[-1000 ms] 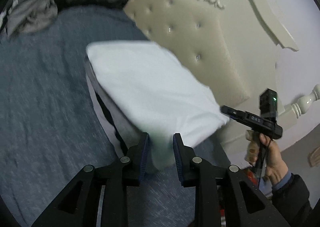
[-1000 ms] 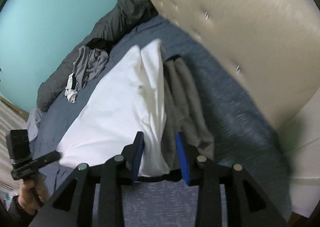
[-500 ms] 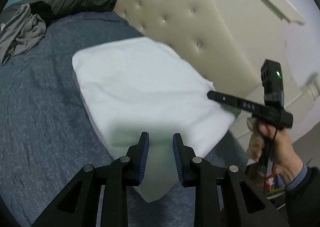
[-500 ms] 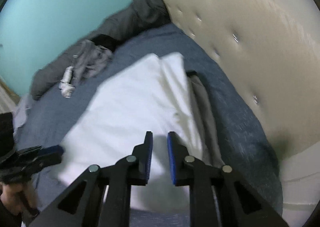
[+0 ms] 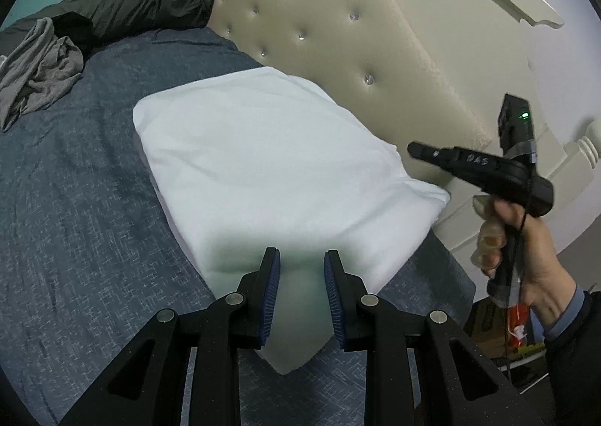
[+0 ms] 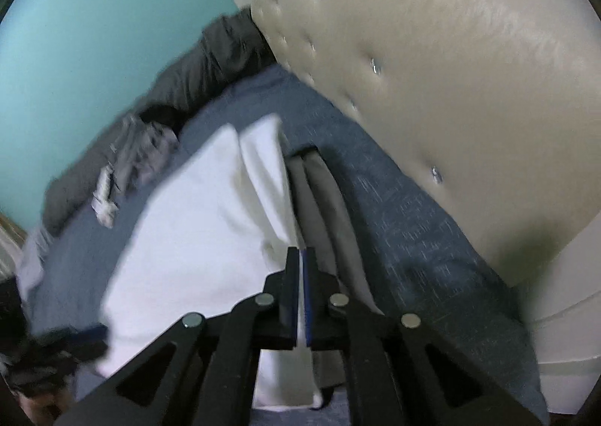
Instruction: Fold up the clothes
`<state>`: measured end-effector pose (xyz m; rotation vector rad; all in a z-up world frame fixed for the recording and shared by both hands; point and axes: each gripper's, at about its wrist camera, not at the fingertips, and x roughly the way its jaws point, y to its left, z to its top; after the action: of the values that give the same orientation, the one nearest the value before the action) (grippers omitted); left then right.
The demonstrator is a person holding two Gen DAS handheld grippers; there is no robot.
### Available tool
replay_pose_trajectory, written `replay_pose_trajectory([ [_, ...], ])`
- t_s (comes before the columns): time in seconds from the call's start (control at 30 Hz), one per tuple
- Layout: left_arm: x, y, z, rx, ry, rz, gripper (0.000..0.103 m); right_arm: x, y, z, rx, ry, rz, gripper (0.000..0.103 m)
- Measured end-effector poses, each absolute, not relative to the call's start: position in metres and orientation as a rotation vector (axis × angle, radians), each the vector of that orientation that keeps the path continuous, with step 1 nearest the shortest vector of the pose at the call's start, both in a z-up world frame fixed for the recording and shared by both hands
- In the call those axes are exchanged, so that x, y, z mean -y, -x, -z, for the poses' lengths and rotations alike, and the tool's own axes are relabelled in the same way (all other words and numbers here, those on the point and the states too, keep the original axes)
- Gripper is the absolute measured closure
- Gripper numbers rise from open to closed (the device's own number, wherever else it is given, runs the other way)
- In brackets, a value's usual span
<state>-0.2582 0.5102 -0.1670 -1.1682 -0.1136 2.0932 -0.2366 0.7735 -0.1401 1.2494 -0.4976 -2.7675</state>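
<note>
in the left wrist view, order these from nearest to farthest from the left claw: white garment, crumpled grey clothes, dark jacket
1. white garment, directly ahead, its near edge between the fingers of the left claw.
2. crumpled grey clothes, far left on the bed.
3. dark jacket, beyond them at the top left, against the headboard.

I'm working in a home bedroom. In front of me is a bed (image 5: 67,208) under a blue-grey textured cover, backed by a cream tufted headboard (image 5: 338,50) with crystal buttons and carved scrollwork on top. A dark quilt (image 5: 142,1) is bunched against a teal wall (image 6: 94,31), with crumpled grey clothing (image 5: 33,73) lying loose beside it.
</note>
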Motion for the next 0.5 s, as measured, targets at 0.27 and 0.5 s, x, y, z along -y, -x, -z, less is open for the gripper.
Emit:
replay_pose_trajectory([
  [0.27,-0.51,0.249,0.157,0.097,1.135,-2.109,0.077,-0.756,0.221,0.135,0.405,-1.211,2.766,0.102],
  [0.5,-0.506,0.24,0.164,0.095,1.141,-2.103,0.077,-0.762,0.198,0.165,0.404,-1.285,2.825,0.103],
])
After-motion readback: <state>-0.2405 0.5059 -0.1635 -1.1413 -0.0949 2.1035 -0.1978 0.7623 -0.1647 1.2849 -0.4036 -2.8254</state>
